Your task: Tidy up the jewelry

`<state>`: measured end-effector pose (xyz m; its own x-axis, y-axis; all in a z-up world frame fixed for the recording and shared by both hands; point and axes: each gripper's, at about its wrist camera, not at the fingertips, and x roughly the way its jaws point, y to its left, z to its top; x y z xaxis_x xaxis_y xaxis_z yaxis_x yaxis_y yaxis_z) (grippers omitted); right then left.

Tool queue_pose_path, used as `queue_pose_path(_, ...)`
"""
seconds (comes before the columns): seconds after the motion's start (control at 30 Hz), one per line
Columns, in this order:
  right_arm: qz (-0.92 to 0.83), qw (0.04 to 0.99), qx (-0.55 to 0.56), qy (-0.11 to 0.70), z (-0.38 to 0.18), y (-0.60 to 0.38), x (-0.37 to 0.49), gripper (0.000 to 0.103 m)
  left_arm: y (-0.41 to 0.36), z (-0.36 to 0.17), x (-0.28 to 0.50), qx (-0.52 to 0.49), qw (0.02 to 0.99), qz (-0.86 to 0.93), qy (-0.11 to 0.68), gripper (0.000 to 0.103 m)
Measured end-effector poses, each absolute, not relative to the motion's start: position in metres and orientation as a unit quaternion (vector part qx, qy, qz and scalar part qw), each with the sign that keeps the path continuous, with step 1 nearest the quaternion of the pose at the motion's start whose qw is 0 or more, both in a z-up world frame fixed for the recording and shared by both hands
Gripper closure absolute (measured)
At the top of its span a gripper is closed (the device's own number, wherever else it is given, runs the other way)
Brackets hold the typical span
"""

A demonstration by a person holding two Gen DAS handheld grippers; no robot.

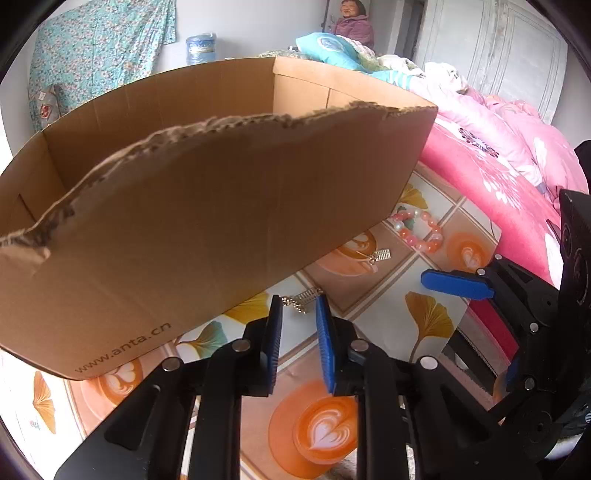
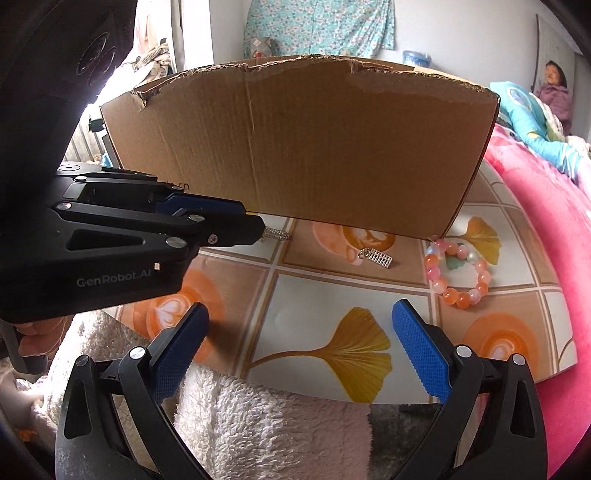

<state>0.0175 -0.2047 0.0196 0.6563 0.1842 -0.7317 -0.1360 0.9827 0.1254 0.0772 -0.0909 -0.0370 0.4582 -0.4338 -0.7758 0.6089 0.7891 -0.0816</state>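
A brown cardboard box (image 1: 207, 206) with torn rims stands on the patterned table (image 1: 388, 310); it also shows in the right wrist view (image 2: 295, 147). A silver earring (image 1: 301, 299) lies just past my left gripper (image 1: 298, 306), whose fingers are a narrow gap apart and empty; in the right wrist view this earring (image 2: 275, 234) shows at the left gripper's tip (image 2: 255, 221). A second silver earring (image 1: 380, 255) (image 2: 376, 256) lies farther right. A pink and orange bead bracelet (image 1: 419, 229) (image 2: 458, 273) lies by the box corner. My right gripper (image 2: 301, 321) is wide open and empty above the table's near edge.
A pink floral quilt (image 1: 509, 166) on a bed borders the table's right side. A fluffy white-pink towel (image 2: 258, 417) lies below the table's near edge. A person (image 1: 352, 22) sits at the far end of the bed.
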Motion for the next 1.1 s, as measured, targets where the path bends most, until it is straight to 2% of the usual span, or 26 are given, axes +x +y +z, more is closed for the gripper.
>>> queue_pose_path(0.17,0.089,0.91,0.029,0.403,0.019,-0.203,0.015,0.008,-0.098,-0.043,0.079,0.128,0.848,-0.3,0.418,0.086)
queue_pose_path(0.33,0.088,0.911,0.03,0.402,0.016,-0.203,0.019,0.008,-0.105,-0.045,0.08,0.144,0.85,-0.298,0.411,0.101)
queue_pose_path(0.4,0.088,0.911,0.031,0.401,0.015,-0.202,0.02,0.008,-0.105,-0.045,0.082,0.142,0.849,-0.301,0.41,0.103)
queue_pose_path(1.1,0.089,0.906,0.027,0.413,0.016,-0.201,0.039,0.008,-0.054,-0.018,0.066,0.084,0.874,-0.274,0.392,0.103)
